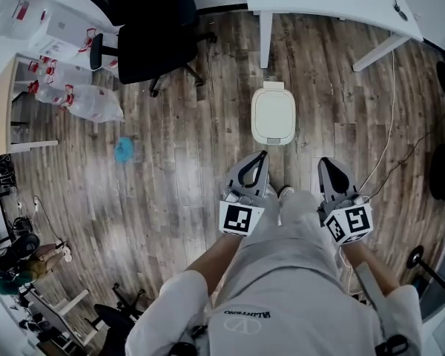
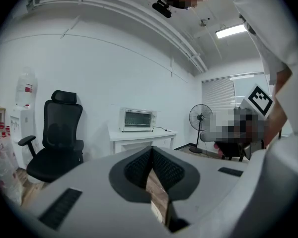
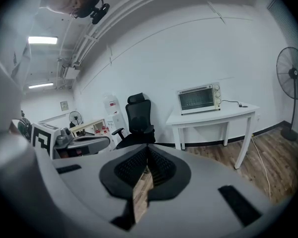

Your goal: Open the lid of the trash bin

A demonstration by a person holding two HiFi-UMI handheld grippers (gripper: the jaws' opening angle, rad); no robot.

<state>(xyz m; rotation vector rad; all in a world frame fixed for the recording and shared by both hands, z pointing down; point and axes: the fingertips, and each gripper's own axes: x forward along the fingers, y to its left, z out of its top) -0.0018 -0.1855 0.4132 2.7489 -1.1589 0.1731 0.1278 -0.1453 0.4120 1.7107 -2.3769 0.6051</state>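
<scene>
Closest to the camera is the person's white shirt [image 1: 282,295], with both forearms reaching out from it at waist height. The left tool [image 1: 261,159] and the right tool [image 1: 325,163] sit side by side, marker cubes turned up toward the head, noses aimed at 12 o'clock. Their own views look level across the room rather than down, so both are held roughly horizontal. Each has its jaws pressed together at the tips with nothing between them.

The white trash bin [image 1: 273,114] stands on the wooden floor [image 1: 193,169] at 12 o'clock from the tools, slightly nearer the left one, lid down and apparently flush with the body. Neither tool touches it.

Several things could go wrong from here. Closed tips may skid off the smooth lid instead of catching its edge. A light bin could slide or tip toward 12 o'clock if pushed rather than lifted. The lid probably hinges at its far end, so prying there would do nothing. A white cable [image 1: 391,113] trails at 2 o'clock, where the right tool could snag it.
</scene>
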